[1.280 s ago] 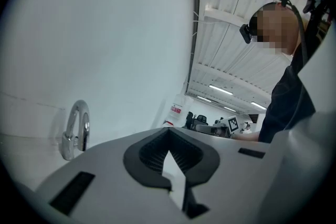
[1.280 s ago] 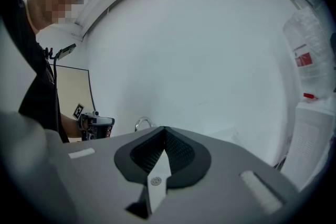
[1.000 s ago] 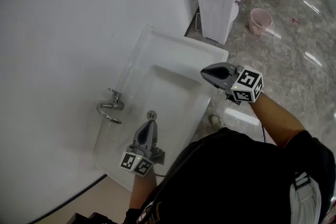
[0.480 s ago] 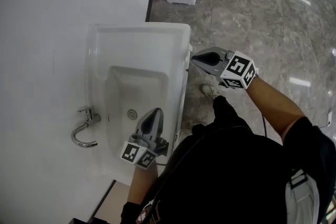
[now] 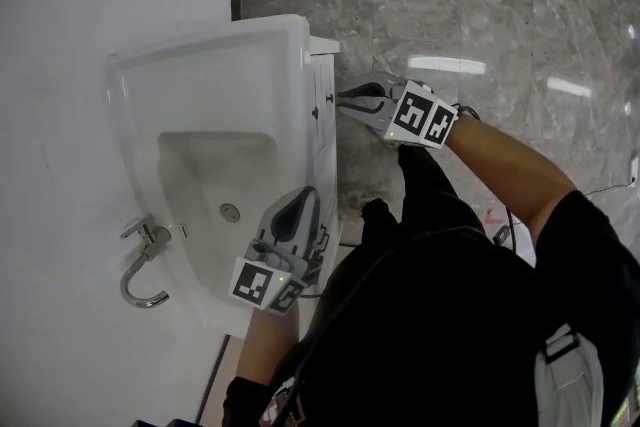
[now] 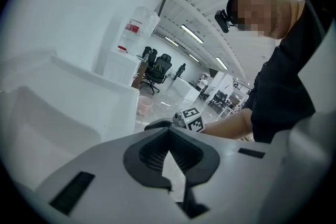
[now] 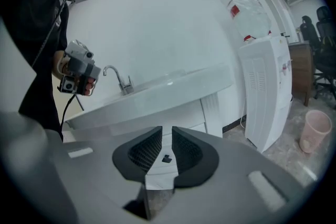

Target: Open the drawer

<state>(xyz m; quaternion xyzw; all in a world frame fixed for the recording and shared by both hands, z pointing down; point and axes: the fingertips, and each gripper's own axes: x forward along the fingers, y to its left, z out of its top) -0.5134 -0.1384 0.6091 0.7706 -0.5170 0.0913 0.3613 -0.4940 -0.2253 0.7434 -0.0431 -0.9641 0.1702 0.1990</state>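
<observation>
The white vanity cabinet stands under the sink. Its drawer front carries a small dark handle. My right gripper points at that front from a short way off. The handle shows through the narrow gap between its jaws. The right gripper is slightly open with nothing between its pads, and its jaws have just been opening. My left gripper hovers over the sink's front rim. The left gripper is shut and holds nothing.
A chrome tap sits at the sink's wall side. A white water dispenser stands beside the cabinet, and a pink bucket sits on the marble floor. My own dark-clothed body fills the lower head view.
Both grippers have sunk. The right one has dropped from above the sink's corner to the cabinet front. The left one has moved from over the basin to its front rim.
</observation>
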